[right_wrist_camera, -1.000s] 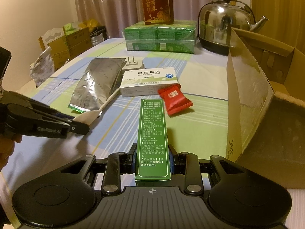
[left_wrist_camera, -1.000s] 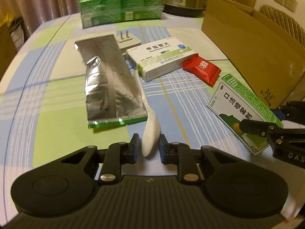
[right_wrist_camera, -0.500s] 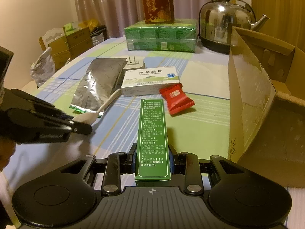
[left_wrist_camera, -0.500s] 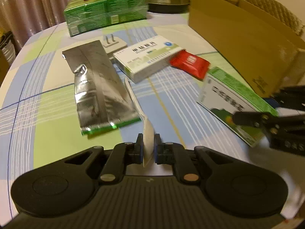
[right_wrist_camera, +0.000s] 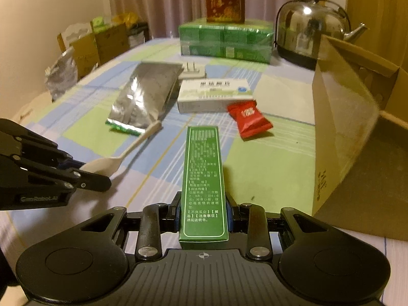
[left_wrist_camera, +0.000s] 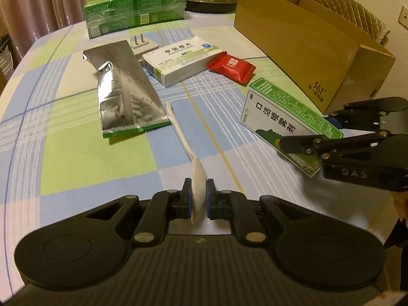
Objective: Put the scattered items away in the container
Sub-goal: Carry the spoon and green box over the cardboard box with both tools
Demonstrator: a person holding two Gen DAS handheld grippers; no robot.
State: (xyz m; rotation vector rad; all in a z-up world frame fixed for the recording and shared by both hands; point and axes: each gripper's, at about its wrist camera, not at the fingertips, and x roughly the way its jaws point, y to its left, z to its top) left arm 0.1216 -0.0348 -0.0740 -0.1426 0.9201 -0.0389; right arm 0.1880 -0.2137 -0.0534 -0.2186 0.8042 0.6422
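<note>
Pinching a white spoon (left_wrist_camera: 196, 178), left tool (left_wrist_camera: 196, 199); right tool (right_wrist_camera: 203, 214) clamps green box (right_wrist_camera: 203, 178).

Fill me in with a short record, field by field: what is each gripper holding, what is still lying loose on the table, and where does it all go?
left gripper: shut on the bowl end of a white plastic spoon
right gripper: shut on a green spray box
still on table: silver foil pouch, white medicine box, red candy wrapper, white plug adapter
container: open cardboard box, on the table's right side
table: blue and green checked cloth
background: stack of green packs, steel kettle
</note>
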